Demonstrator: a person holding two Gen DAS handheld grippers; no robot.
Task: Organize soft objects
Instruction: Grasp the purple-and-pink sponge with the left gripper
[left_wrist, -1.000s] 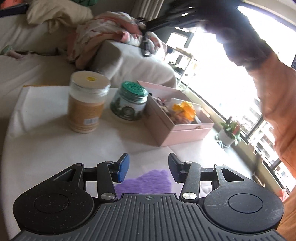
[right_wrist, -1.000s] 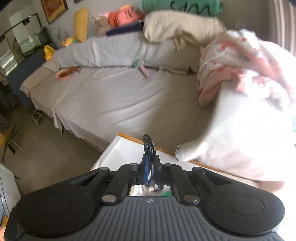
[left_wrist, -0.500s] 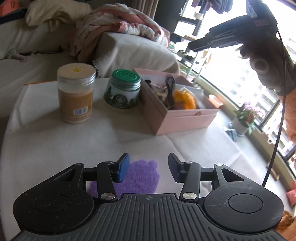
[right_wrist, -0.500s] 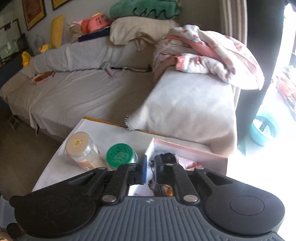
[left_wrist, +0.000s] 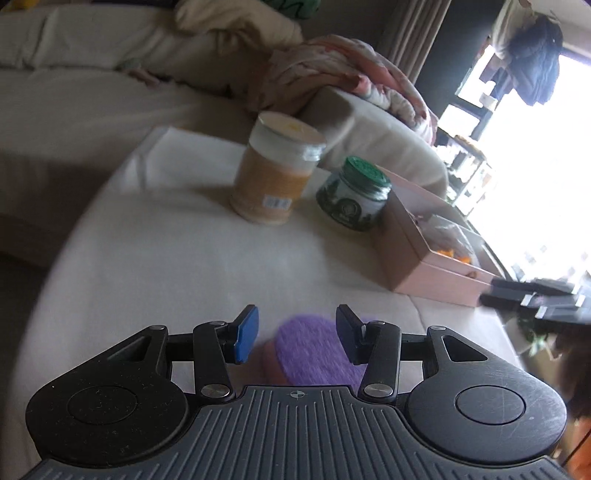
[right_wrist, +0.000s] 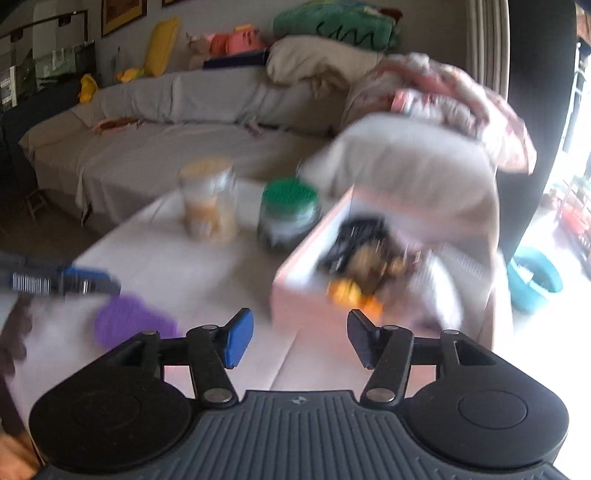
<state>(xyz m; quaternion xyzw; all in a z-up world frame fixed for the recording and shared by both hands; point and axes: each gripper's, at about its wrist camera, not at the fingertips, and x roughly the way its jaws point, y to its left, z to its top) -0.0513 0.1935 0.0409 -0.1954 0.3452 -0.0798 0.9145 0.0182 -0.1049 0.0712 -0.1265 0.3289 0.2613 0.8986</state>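
- A tan jar (left_wrist: 275, 173) with a pale lid stands on the white-covered bench (left_wrist: 155, 251).
- A green-lidded jar (left_wrist: 354, 195) stands just beside it.
- A grey sofa (right_wrist: 147, 147) behind carries pillows.

Left gripper (left_wrist: 295, 334) and right gripper (right_wrist: 300, 339): ribbed dark-grey housing, two round black discs, black linkage arms with silver screws. One pad is blue, the other black. Centre crosshair marking on housing.

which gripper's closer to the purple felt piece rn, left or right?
Left. The left gripper is open right over the purple felt piece, which shows between its fingers. The right gripper, jaws just opened and empty, sits off to the side, nearer the pink box.
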